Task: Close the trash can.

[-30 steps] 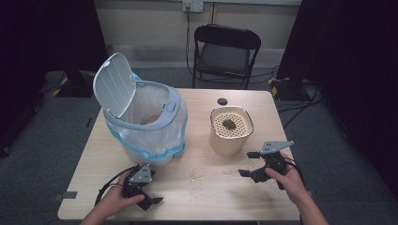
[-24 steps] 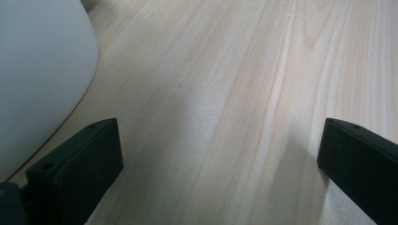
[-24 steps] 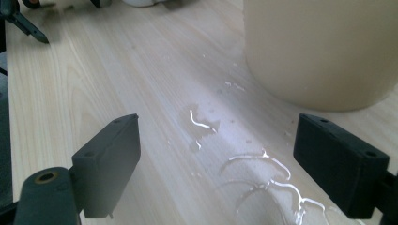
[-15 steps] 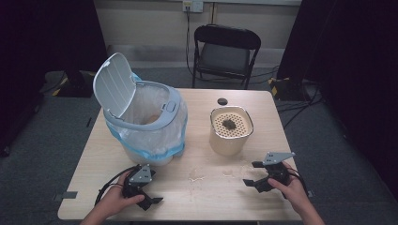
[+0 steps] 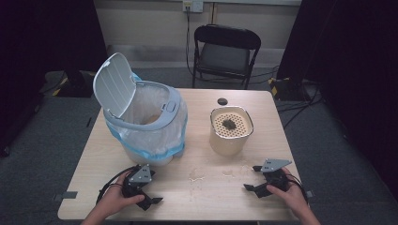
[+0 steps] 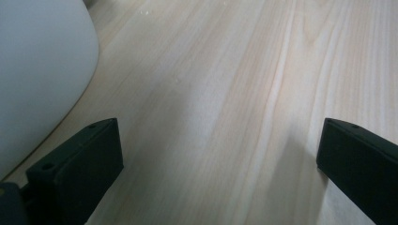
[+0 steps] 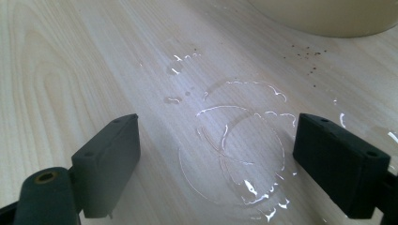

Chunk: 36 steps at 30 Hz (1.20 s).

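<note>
Both hand-held grippers [image 5: 257, 179] gape near the bin [image 5: 145, 122].

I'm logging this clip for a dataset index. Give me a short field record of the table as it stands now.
surface: wooden table
bin: white bin, lid up, plastic liner inside
container: cream pot with perforated insert, dark bits on it
small item: black disc behind the pot
spill: wet rings and specks on the wood
left gripper: open, empty
right gripper: open, empty, over the spill
</note>
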Tool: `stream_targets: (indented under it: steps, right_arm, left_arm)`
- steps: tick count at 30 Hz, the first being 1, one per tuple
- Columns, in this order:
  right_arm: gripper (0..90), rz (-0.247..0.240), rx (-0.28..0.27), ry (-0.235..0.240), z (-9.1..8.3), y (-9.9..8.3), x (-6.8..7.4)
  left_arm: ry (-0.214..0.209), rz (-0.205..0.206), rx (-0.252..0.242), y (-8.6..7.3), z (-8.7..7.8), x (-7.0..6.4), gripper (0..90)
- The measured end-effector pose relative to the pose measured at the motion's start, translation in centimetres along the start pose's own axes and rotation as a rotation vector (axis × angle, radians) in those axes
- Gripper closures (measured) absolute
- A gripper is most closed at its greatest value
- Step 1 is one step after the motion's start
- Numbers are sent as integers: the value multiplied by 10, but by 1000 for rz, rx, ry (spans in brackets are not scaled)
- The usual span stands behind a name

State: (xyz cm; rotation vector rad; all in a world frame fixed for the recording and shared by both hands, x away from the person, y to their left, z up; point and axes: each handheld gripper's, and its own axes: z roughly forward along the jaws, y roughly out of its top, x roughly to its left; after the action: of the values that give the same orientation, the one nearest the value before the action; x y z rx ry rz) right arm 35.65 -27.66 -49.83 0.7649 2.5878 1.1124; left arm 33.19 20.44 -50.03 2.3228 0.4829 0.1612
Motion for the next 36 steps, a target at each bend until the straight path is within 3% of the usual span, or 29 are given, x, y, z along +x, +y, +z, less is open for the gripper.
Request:
stream_targets:
  steps: [2,6,8,10,14,18,22,24,26,36]
  right_arm:
    - [141,-2,-5,-3,0,-1,0]
    - [139,2,-11,-1,0,-2,0]
    - [139,3,-10,0,-1,-2,0]
    - [138,4,-10,-4,-1,-2,0]
    - [136,2,-13,-2,0,-3,0]
    - [135,2,-13,-2,0,-3,0]
    - [135,2,-13,-2,0,-3,0]
    - [135,2,-11,-4,-1,-3,0]
    - [135,2,-13,-2,0,-3,0]
    - [134,2,-11,-4,-1,-3,0]
  left_arm:
    - [0,-7,18,0,-4,0,15]
    - [-4,-14,17,-1,-14,2,210]
    - [3,-14,27,-3,-21,4,151]
    - [-2,-29,5,-4,-29,5,176]
    - [2,-67,18,0,-42,7,162]
    - [-2,-69,29,3,-54,9,162]
    - [10,-88,26,5,-67,10,162]
    - [43,-92,33,5,-73,11,162]
    - [37,-112,15,5,-77,12,162]
    - [49,-168,29,3,-97,20,163]
